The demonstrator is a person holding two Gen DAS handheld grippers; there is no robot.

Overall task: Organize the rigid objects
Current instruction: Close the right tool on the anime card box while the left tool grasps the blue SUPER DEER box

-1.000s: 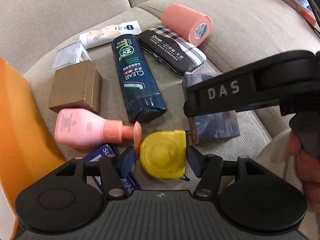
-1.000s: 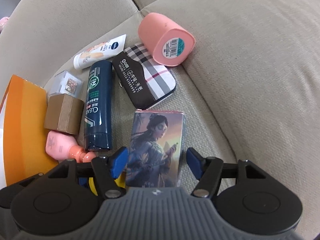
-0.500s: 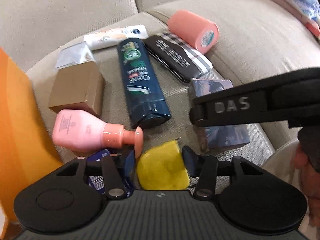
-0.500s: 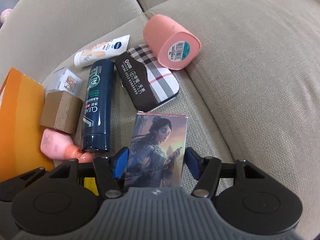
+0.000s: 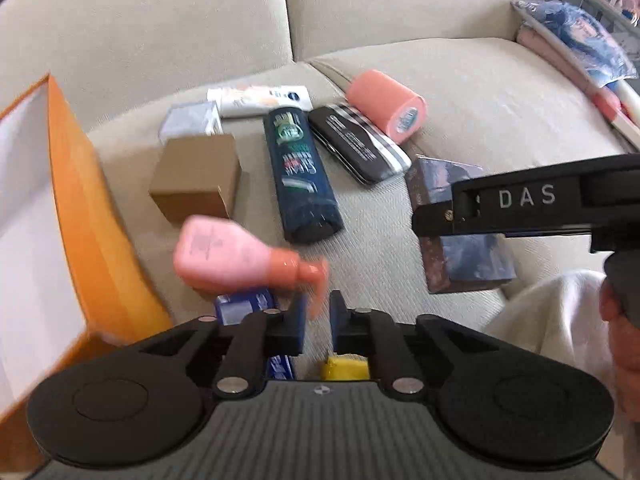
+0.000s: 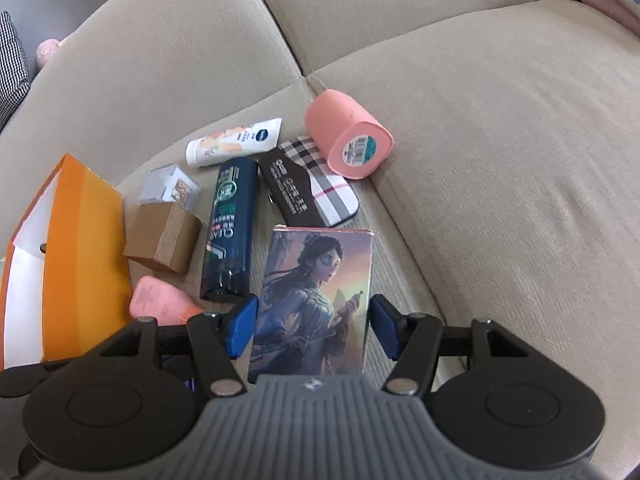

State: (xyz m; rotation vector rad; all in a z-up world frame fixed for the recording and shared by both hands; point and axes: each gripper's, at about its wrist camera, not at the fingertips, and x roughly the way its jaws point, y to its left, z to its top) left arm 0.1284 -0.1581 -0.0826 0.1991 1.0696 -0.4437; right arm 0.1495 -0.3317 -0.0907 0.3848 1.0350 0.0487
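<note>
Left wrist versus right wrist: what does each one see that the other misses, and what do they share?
Only the left wrist: a yellow object low in the frame, and a person's hand at the right edge. Only the right wrist: the printed front of the illustrated box and a checked cushion. Both: orange box, brown carton, pink bottle, dark bottle, plaid case, pink roll, white tube.
</note>
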